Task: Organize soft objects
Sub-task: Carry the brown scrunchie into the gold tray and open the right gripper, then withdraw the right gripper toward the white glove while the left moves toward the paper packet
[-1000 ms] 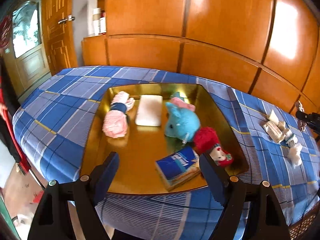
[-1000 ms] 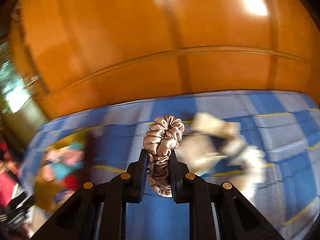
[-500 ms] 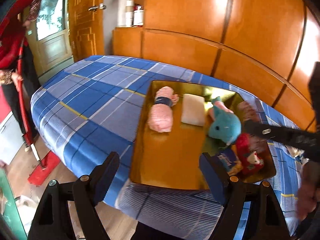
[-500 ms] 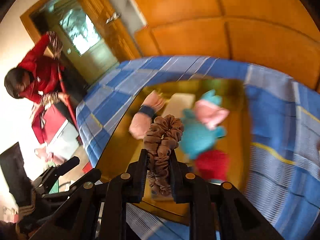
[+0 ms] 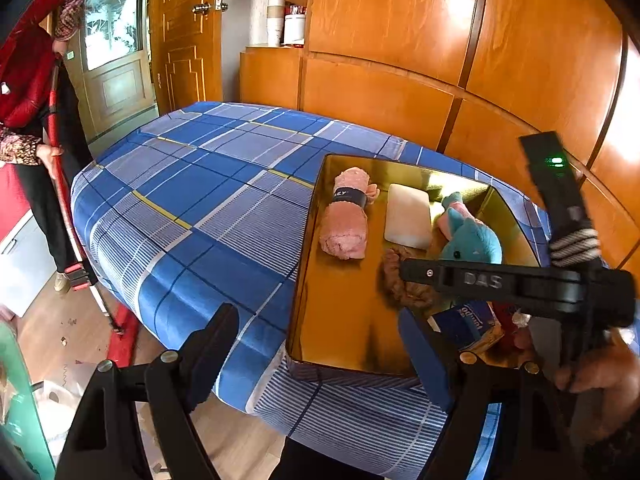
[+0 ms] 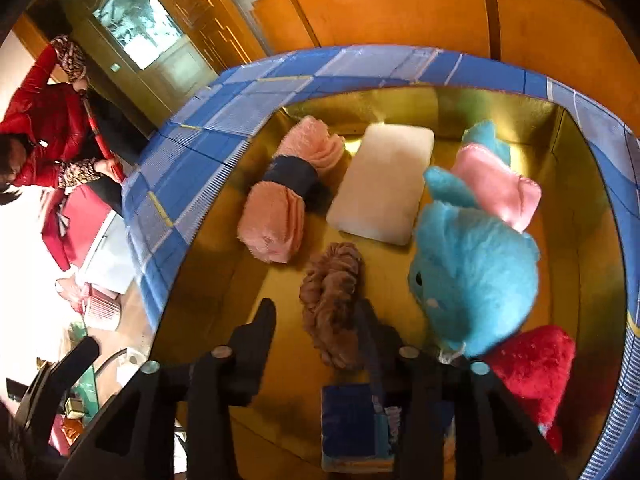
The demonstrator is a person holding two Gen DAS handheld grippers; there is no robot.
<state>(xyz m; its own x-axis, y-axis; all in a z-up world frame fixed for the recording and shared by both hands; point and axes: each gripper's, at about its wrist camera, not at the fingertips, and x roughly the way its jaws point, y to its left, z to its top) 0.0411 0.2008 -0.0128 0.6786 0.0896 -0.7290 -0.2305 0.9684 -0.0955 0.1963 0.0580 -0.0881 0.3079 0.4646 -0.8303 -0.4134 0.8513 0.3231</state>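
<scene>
A brown scrunchie [image 6: 332, 300] lies on the floor of the gold tray [image 6: 224, 280], between the jaws of my right gripper [image 6: 316, 312]. Those jaws are opening and no longer pinch it; it leans against the right finger. In the left wrist view the right gripper [image 5: 404, 270] reaches over the tray [image 5: 308, 280] from the right, above the scrunchie [image 5: 400, 292]. My left gripper [image 5: 316, 320] hangs open and empty over the tray's near left corner. Inside the tray are a rolled pink towel [image 6: 284, 200], a white pad [image 6: 384, 184], a blue plush [image 6: 476, 264], a red plush [image 6: 536, 364] and a blue tissue pack [image 6: 352, 420].
The tray sits on a table with a blue checked cloth [image 5: 208, 200], whose near edge drops to a wooden floor. Orange wooden cabinets [image 5: 400, 40] stand close behind. A person in red [image 5: 28, 80] holds a red mop at the far left, beside the door.
My right gripper swung from the table's right side to over the tray and sank into it, then its jaws parted and released the scrunchie. The left gripper drifted left.
</scene>
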